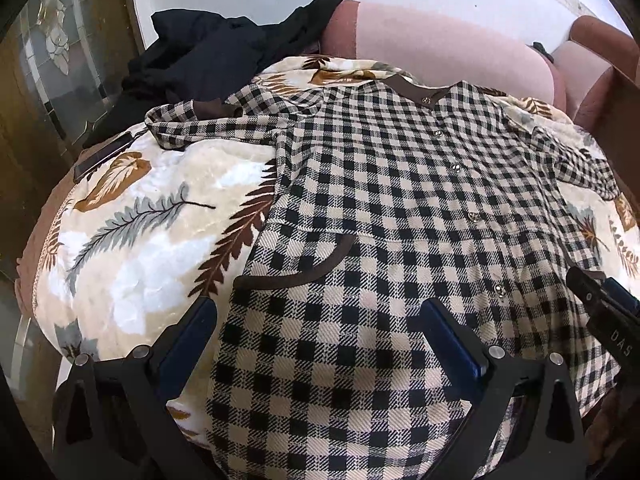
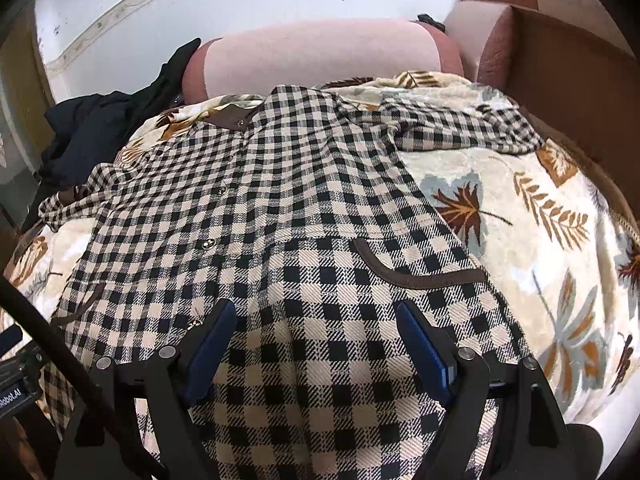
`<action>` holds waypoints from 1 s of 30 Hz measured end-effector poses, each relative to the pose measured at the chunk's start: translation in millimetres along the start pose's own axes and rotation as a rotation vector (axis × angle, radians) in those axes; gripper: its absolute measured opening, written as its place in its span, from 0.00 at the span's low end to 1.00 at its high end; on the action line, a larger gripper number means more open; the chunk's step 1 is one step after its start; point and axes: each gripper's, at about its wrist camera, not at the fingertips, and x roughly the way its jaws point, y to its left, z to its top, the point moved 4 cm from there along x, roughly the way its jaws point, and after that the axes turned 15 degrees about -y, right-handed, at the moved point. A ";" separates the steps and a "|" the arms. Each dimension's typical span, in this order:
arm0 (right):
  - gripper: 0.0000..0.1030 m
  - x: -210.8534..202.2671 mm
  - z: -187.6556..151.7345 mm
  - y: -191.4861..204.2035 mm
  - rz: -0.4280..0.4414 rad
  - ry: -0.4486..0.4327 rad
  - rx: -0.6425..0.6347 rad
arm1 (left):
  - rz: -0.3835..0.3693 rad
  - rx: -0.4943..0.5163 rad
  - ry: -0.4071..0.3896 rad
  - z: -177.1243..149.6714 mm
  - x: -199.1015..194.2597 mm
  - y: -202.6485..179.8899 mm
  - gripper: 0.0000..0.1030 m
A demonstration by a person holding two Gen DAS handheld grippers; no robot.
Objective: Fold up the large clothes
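Note:
A black-and-cream checked coat (image 1: pixel 384 184) lies spread flat, front up, on a leaf-patterned blanket (image 1: pixel 132 216). It has brown collar trim, brown pocket edging and a row of snap buttons, and both sleeves reach outward. My left gripper (image 1: pixel 320 312) is open above the coat's lower left part, beside the left pocket, with only flat cloth under it. My right gripper (image 2: pixel 316 320) is open over the coat (image 2: pixel 280 200) near its right pocket, nothing pinched between the blue pads (image 2: pixel 424 352). The right gripper's tip (image 1: pixel 600 304) shows at the left wrist view's right edge.
A heap of dark clothing (image 1: pixel 216 52) lies at the back left of the blanket. A pink and brown sofa backrest (image 1: pixel 432 44) runs behind, with a brown armrest (image 2: pixel 568 80) at the right. A phone (image 1: pixel 104 156) lies at the blanket's left edge. Bare blanket (image 2: pixel 540 240) lies right of the coat.

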 end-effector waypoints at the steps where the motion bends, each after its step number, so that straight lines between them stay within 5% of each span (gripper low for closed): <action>1: 0.84 -1.5 0.7 1.0 -0.001 -0.004 -0.004 | 0.000 -0.003 -0.004 -0.5 -1.1 0.6 0.99; 30: 0.84 -12.4 -2.5 1.8 -0.038 -0.027 -0.027 | -0.030 -0.043 -0.043 1.2 -11.7 12.1 0.99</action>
